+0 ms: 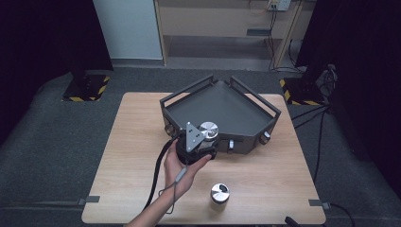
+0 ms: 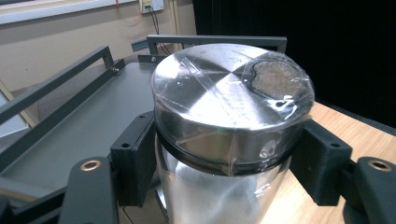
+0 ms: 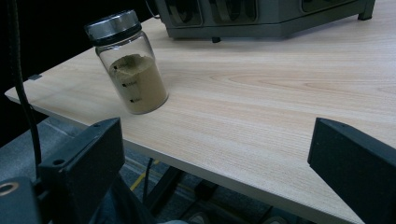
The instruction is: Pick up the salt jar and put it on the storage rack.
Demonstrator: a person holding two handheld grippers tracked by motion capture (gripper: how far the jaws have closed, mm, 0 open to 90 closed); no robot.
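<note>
A glass jar with a shiny metal lid point(image 2: 229, 102) is clamped between the black jaws of my left gripper point(image 2: 224, 158), just below the lid. In the high view that jar point(image 1: 208, 128) is held upright in the left gripper point(image 1: 207, 140) at the front wall of the grey tray point(image 1: 217, 111). A second jar point(image 1: 220, 193) stands near the table's front edge. In the right gripper view it is a jar of tan powder point(image 3: 133, 70) on the wood. My right gripper point(image 3: 215, 163) is open and low at the table's edge, with nothing between its jaws.
The grey tray point(image 2: 70, 126) has raised rail handles and its bed is bare. The wooden table point(image 1: 142, 142) has free room left and right of the tray point(image 3: 261, 18). A black cable trails from the left gripper towards the front edge.
</note>
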